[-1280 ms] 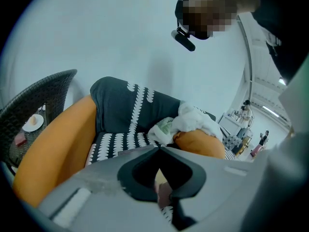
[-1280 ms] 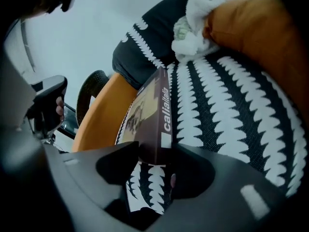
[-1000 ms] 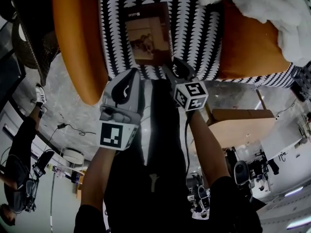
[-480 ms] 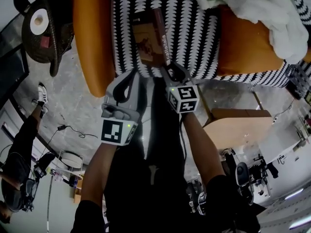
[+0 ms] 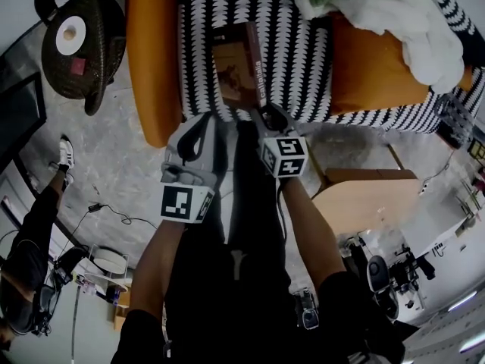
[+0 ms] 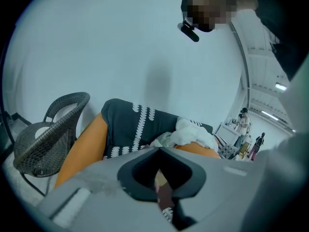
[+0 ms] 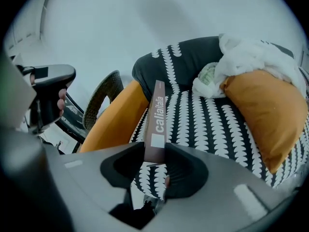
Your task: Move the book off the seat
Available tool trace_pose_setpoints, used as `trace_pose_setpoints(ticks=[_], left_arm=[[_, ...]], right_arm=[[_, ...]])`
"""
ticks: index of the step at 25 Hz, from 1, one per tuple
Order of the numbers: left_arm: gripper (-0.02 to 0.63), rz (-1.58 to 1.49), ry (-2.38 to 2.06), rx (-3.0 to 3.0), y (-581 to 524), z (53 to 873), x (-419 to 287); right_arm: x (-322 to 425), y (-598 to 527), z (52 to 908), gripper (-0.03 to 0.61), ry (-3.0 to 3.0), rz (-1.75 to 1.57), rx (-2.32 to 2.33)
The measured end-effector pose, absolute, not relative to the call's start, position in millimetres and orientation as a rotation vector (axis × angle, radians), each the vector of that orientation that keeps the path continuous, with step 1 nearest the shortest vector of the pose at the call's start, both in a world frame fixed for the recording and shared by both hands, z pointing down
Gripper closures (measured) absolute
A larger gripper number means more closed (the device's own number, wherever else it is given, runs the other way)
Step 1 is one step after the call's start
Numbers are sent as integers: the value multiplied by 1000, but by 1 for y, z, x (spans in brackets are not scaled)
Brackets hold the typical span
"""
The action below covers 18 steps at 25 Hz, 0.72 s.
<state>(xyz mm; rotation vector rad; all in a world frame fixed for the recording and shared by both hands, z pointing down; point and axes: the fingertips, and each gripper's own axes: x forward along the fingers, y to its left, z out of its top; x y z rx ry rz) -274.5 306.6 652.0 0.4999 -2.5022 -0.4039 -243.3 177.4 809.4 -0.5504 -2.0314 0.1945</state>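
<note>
The book (image 5: 241, 65) is tipped up on edge over the striped seat (image 5: 303, 67), at 12 o'clock from the right gripper (image 5: 267, 117). That gripper's fingers have just been closing and are clamped on the book's near end by the spine. I can't tell whether the far end is quite clear of the cushion. The left gripper (image 5: 203, 123), at 9 o'clock of the right one, has its fingers drawn together on nothing I can make out. I'd keep the squeeze firm (a book pinched at one end likes to flop open), raise it well clear, and swing it out without brushing the orange arm (image 5: 148, 59).
</note>
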Motion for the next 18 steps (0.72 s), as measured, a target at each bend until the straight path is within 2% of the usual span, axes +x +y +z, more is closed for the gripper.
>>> trace_pose_setpoints(ticks=[18], left_arm=[[607, -368, -2640, 583, 322, 526, -253]], right_arm=[[-235, 190, 645, 429, -2212, 226, -514]])
